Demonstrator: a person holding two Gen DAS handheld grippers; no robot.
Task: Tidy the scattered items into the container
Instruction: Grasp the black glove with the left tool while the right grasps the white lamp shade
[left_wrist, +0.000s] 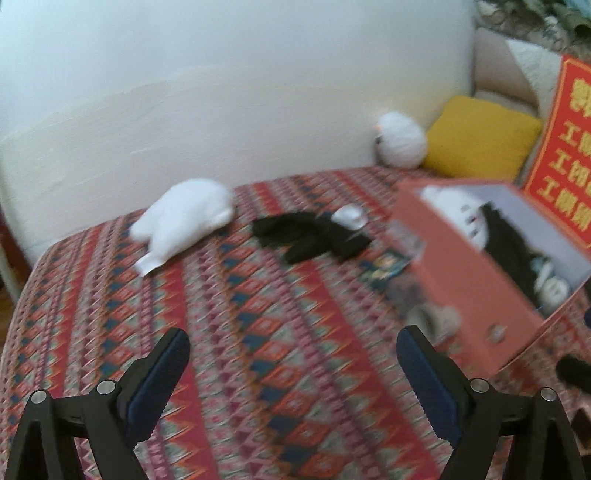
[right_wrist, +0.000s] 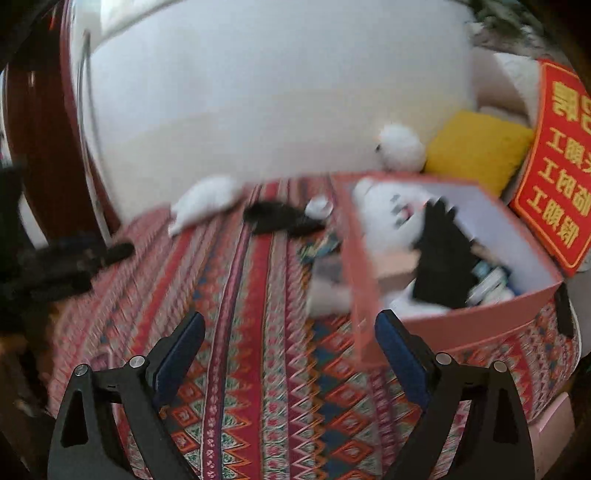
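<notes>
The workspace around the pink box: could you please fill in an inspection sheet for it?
Surface: patterned red cloth.
Job's things: pink box open, holding a white plush and black cloth; white soft item, black garment and small white cup lie outside it.
Clutter: yellow cushion, red sign.
Grippers: left gripper and right gripper open, empty.
Cables: nothing seen.
Surroundings: white wall.

Motion blur smears both views. Small items beside the pink box (left_wrist: 476, 280) are unreadable, and the red sign (left_wrist: 561, 147) behind it is cut off.
</notes>
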